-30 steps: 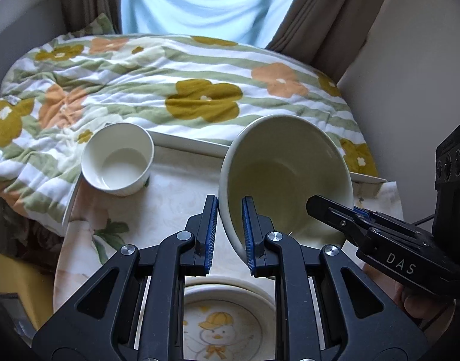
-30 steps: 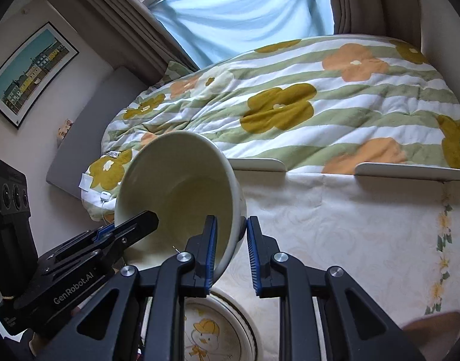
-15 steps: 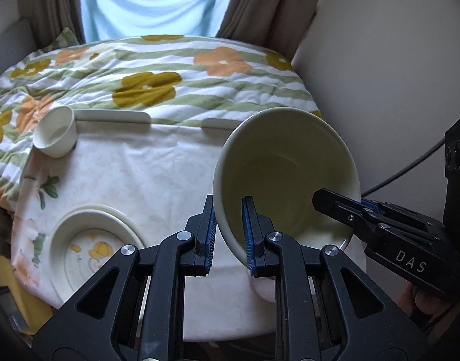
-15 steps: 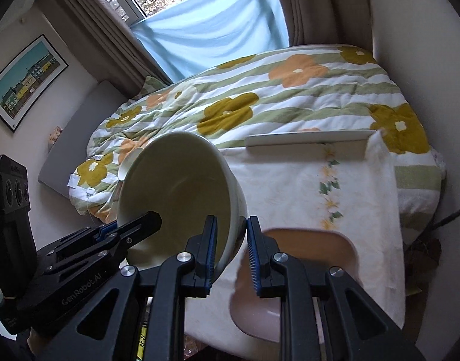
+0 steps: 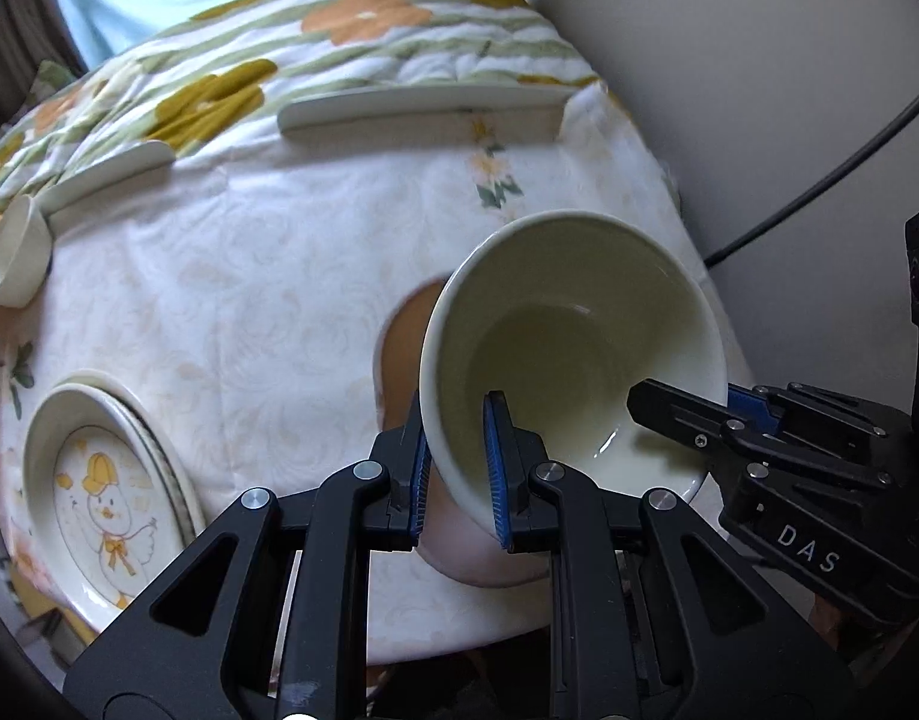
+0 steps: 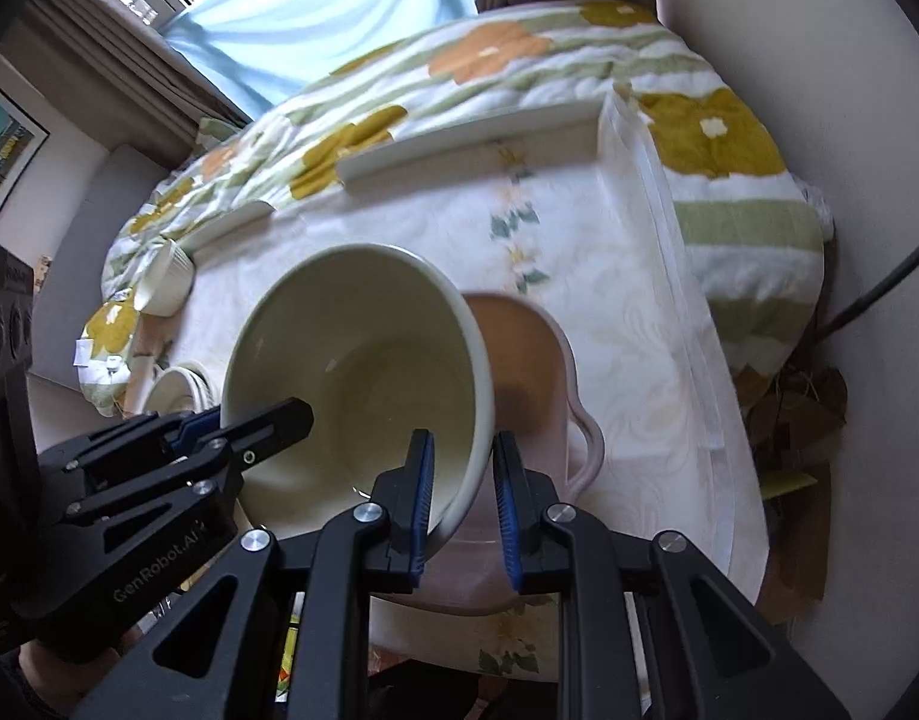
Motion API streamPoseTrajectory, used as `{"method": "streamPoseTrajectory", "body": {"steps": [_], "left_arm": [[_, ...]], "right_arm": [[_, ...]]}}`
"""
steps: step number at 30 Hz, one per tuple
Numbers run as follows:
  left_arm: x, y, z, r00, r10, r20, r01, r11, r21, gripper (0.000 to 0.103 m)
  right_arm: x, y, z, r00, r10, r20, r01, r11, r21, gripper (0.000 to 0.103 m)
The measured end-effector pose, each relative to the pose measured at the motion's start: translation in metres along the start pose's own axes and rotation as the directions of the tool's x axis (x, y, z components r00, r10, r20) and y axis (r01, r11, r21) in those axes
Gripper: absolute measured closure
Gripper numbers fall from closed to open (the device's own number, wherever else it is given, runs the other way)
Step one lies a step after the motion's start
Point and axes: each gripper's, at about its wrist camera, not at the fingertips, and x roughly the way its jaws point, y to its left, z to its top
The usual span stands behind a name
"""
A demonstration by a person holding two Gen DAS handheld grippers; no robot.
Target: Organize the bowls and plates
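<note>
left gripper [image 5: 456, 468]: pinching cream bowl [image 5: 573, 348] rim | right gripper [image 6: 462, 495]: pinching opposite rim | bowl tilted, directly above pink bowl [image 6: 531, 348] | both hands equally near

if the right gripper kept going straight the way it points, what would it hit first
Probably the pink bowl with handles on the table: it lies directly below and ahead of the right gripper, which is shut on the rim of the cream bowl. The gap between them is unclear.
</note>
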Motion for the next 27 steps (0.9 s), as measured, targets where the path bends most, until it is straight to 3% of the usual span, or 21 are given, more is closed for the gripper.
{"method": "streamPoseTrajectory", "body": {"steps": [7,27], "left_arm": [[0.027,-0.004,-0.001,0.998,0.03,-0.055,-0.027,0.998,0.059,0.089],[0.051,-0.006,0.003,0.994,0.04,-0.1,-0.029,0.993,0.11,0.086]], "right_arm": [[0.022,-0.008,-0.012,0.998,-0.025,-0.062,0.027,0.999,0.04,0.085],[0.034,-0.01,-0.013,0.993,-0.078,-0.088,0.087,0.991,0.104,0.085]]}}
